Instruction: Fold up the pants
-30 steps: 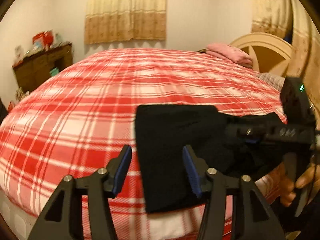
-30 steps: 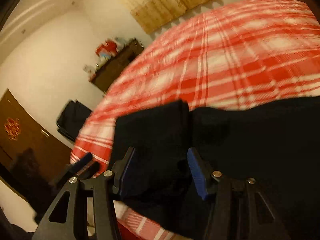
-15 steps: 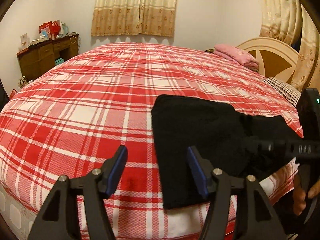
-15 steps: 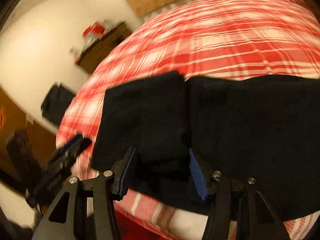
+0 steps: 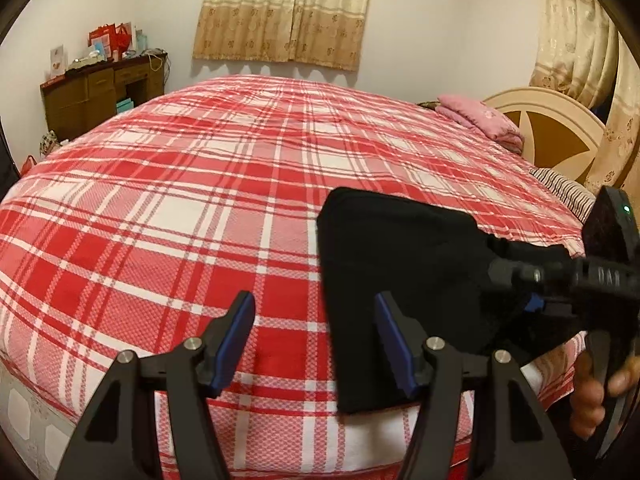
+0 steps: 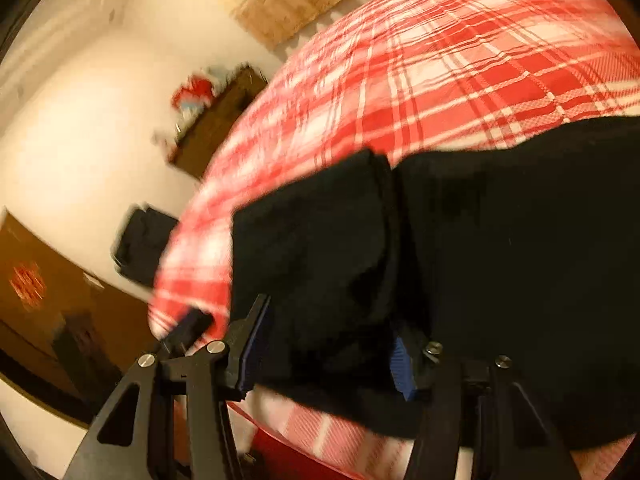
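Note:
Black pants (image 5: pixel 400 264) lie folded near the front right edge of a red plaid bed (image 5: pixel 180 220). My left gripper (image 5: pixel 314 312) hovers open just left of them, nothing between its pads; its right finger overlaps the pants' left edge in this view. My right gripper (image 5: pixel 516 290), held by a person's hand (image 5: pixel 592 392), reaches into the pants' right part. In the right wrist view a thick bunch of the pants (image 6: pixel 500 240) fills the gap between the blue pads of the right gripper (image 6: pixel 328 332), which is shut on it. The bed (image 6: pixel 400 80) shows behind, blurred.
A wooden desk (image 5: pixel 100 96) with clutter stands at the far left wall. A pink folded blanket (image 5: pixel 480 120) and a striped pillow (image 5: pixel 568 188) lie by the round headboard (image 5: pixel 560 132). Curtains (image 5: pixel 288 12) hang behind. A dark object (image 6: pixel 140 244) sits beside the bed.
My left gripper has slid left off the pants and its jaws have widened a little. The right gripper has rolled while keeping the black fabric between its pads.

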Tool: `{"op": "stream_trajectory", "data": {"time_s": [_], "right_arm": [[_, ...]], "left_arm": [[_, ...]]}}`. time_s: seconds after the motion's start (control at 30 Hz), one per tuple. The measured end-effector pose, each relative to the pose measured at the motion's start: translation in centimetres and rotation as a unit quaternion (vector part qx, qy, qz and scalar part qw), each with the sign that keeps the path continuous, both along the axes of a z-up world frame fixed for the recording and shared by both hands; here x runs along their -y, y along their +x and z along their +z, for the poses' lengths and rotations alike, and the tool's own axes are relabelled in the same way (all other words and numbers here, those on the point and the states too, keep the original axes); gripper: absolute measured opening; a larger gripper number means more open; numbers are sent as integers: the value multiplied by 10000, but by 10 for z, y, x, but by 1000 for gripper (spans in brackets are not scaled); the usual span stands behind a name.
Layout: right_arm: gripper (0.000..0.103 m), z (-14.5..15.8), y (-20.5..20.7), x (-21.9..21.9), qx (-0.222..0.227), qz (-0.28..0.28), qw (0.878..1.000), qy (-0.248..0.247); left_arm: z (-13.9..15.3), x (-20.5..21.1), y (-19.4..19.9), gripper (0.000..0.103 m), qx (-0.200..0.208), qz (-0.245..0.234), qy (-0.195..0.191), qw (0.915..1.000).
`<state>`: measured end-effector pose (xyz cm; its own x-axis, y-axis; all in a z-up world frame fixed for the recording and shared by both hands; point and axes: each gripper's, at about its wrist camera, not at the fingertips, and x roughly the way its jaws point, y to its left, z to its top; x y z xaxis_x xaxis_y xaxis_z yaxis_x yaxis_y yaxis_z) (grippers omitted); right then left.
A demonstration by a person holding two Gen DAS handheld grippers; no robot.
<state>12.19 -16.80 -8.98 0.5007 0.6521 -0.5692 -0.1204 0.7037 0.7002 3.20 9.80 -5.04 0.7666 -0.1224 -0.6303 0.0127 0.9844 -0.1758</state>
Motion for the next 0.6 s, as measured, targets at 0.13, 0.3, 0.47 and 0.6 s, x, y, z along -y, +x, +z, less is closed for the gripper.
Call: {"op": "stream_trajectory", "data": {"time_s": [0.13,0.3,0.47,0.6], "right_arm": [[38,-6,5,-10,-12,-72,9993,-366],[20,9,1,-27,402,208,9925,-1135],[19,69,-21,-27,1374,519,9776,-1506],[19,113,-42,1,1852,446,9632,-1894]], "left_arm": [[3,0,-1,64,9,8,5,10000],[4,3,-1,64,-44,-19,23,10000],[12,10,-1,64,63,-47,89,9999],[25,25,3,64,229,-221,190,9993]]}}
